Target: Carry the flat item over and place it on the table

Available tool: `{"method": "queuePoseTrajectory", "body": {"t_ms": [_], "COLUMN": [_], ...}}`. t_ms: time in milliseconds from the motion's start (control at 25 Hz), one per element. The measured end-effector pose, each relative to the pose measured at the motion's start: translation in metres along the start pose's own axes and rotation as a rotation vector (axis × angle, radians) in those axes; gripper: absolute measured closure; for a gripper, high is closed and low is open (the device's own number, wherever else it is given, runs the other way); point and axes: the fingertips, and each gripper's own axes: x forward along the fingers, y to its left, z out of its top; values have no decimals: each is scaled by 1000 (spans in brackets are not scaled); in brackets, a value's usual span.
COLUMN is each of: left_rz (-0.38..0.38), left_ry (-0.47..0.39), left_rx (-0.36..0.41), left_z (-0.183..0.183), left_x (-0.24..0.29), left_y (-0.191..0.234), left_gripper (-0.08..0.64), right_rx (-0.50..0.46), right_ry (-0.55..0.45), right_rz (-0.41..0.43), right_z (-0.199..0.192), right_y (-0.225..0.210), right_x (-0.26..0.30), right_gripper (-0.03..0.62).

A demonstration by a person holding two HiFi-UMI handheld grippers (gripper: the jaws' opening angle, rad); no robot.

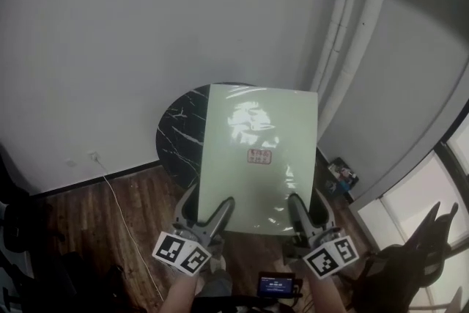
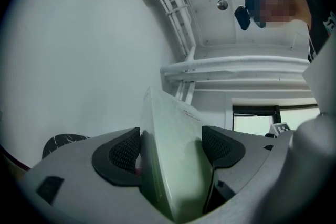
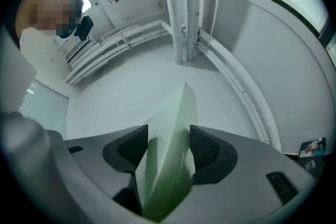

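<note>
Clamped on near edge of flat item [image 1: 258, 157]: left gripper [image 1: 209, 213] and right gripper [image 1: 303, 213], both pinching it firmly. Carried aloft over black marble table [image 1: 178, 130], apparently not yet down. Risk: glossy wrap, far end unsupported; likely slipping or tipping on uneven release.

White cable [image 1: 121, 210], wall pipes [image 1: 364, 18], wooden floor [image 1: 73, 220]
</note>
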Motion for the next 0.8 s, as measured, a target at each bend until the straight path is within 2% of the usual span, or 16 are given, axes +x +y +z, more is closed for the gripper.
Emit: {"method": "queuePoseTrajectory", "body": {"t_ms": [400, 800], "left_rz": [-11, -38], "left_ry": [53, 101], "left_rx": [-46, -70], "left_z": [7, 0], "left_x": [108, 160], "left_y": [123, 196], "left_gripper": [183, 184], "right_rx": [3, 21], "right_ry": [32, 47], "right_rz": [-71, -138], "right_z": [-27, -58], "right_y": [-43, -67], "right_x": [150, 225], "right_gripper": [370, 370]}}
